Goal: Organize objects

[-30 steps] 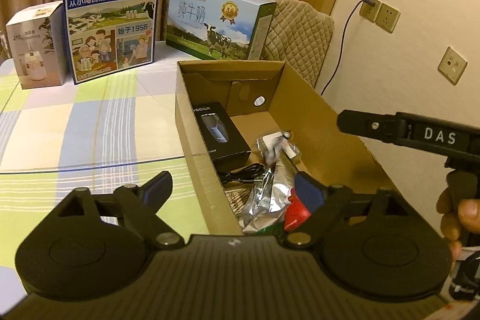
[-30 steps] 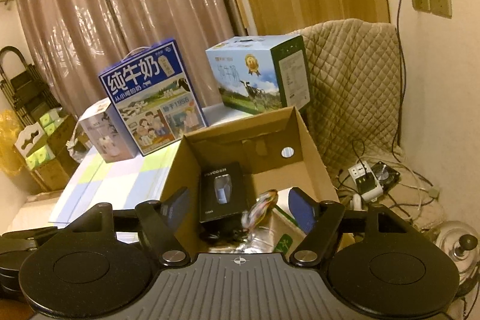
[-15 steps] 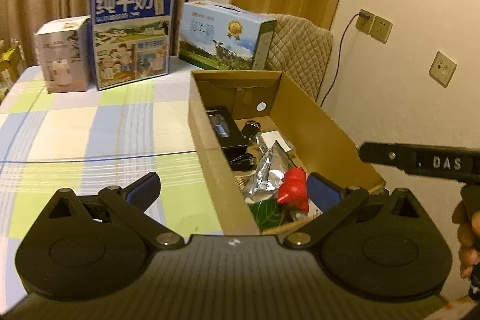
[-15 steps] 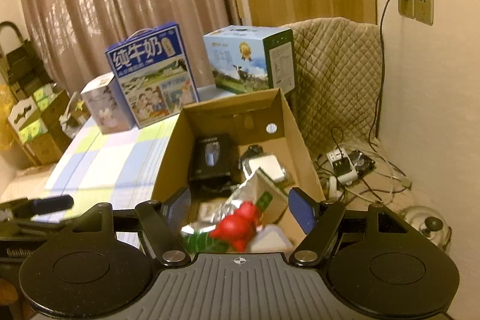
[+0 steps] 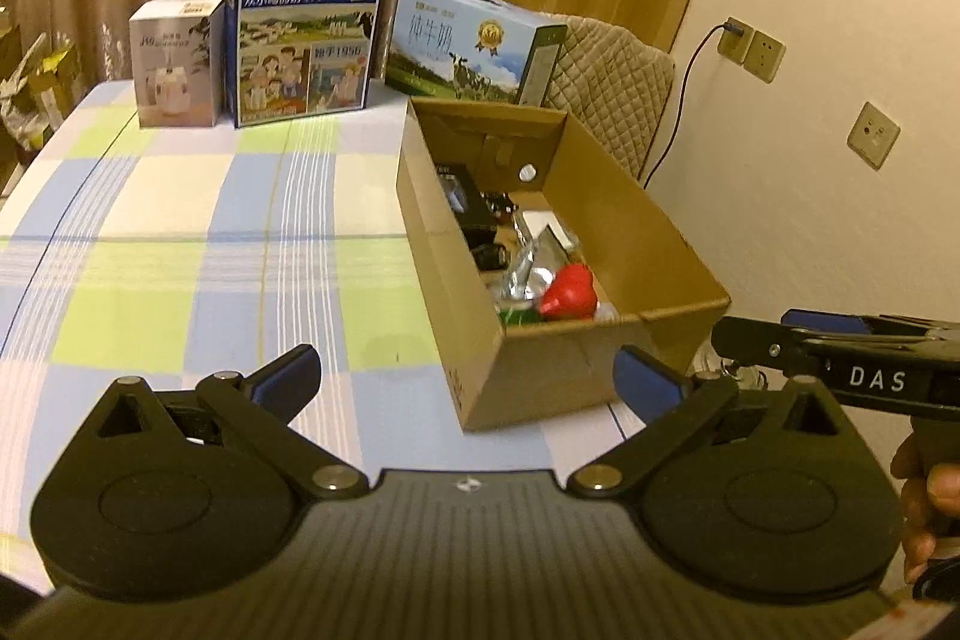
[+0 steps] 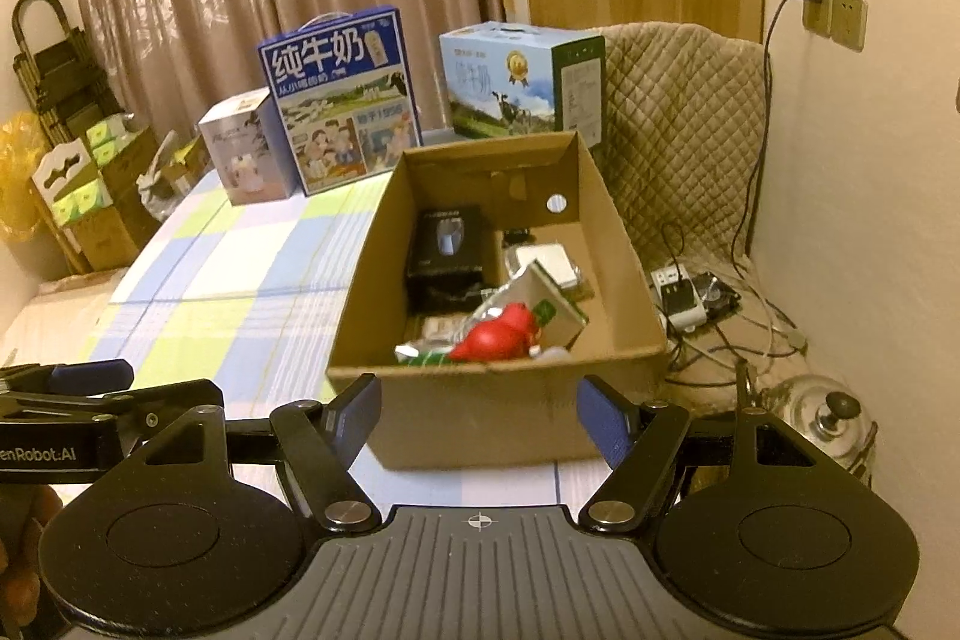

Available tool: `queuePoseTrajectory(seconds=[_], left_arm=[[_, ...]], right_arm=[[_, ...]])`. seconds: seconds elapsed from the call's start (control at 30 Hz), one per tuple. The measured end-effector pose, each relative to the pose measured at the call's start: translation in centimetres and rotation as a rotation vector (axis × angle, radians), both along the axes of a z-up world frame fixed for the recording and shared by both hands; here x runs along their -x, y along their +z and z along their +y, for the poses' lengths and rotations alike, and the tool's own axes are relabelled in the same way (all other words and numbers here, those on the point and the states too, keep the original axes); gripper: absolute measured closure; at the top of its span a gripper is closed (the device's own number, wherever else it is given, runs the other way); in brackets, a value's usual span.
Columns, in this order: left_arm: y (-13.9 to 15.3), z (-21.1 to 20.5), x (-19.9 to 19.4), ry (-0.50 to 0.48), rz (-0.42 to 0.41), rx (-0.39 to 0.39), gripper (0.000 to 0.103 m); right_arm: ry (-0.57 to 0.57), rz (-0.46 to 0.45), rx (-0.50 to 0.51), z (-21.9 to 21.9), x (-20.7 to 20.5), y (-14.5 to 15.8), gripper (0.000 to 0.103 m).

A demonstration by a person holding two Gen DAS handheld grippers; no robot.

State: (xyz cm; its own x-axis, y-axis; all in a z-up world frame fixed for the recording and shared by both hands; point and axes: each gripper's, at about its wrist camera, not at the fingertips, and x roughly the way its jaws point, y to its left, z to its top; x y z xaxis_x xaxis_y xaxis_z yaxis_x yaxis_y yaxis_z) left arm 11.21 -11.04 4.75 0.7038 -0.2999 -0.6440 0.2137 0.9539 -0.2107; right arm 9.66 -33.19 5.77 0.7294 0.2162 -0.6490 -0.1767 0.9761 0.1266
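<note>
An open cardboard box [image 5: 660,244] [image 6: 354,280] stands on the checked tablecloth at the table's right side. Inside lie a red toy [image 5: 570,293] [image 6: 501,334], a silver foil pouch [image 5: 528,268] [image 6: 510,292], a black product box [image 5: 465,202] [image 6: 447,244] and a white item [image 6: 543,259]. My left gripper [image 5: 465,379] hovers open over the table in front of the box, with nothing held. My right gripper [image 6: 480,415] is open too, just short of the box's near wall, also empty. Each gripper shows at the edge of the other's view.
Two milk cartons [image 5: 306,40] [image 5: 474,46] and a small white box [image 5: 174,64] line the table's far edge. A quilted chair [image 6: 678,112] stands behind the box. Power strip, cables [image 6: 690,298] and a glass pot lid [image 6: 831,415] lie on the floor at right.
Both grippers have pulled back and up from the cardboard box, so the whole box now shows. The red toy stays inside. Both stay open and empty.
</note>
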Motion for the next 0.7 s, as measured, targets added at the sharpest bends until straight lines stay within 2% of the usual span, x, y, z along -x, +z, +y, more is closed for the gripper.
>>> queuePoseTrajectory(seconds=[0.43,0.7], left_arm=[[-0.9,-0.1,5.2,0.015,0.023,-0.026,0.001],[-0.9,0.2,7.0,0.033,0.026,-0.042,0.001]], right_arm=[[-0.001,0.008,0.009,0.9,4.5,-0.9,0.034],[0.005,-0.005,-0.005,1.2,7.1,-0.7,0.033]])
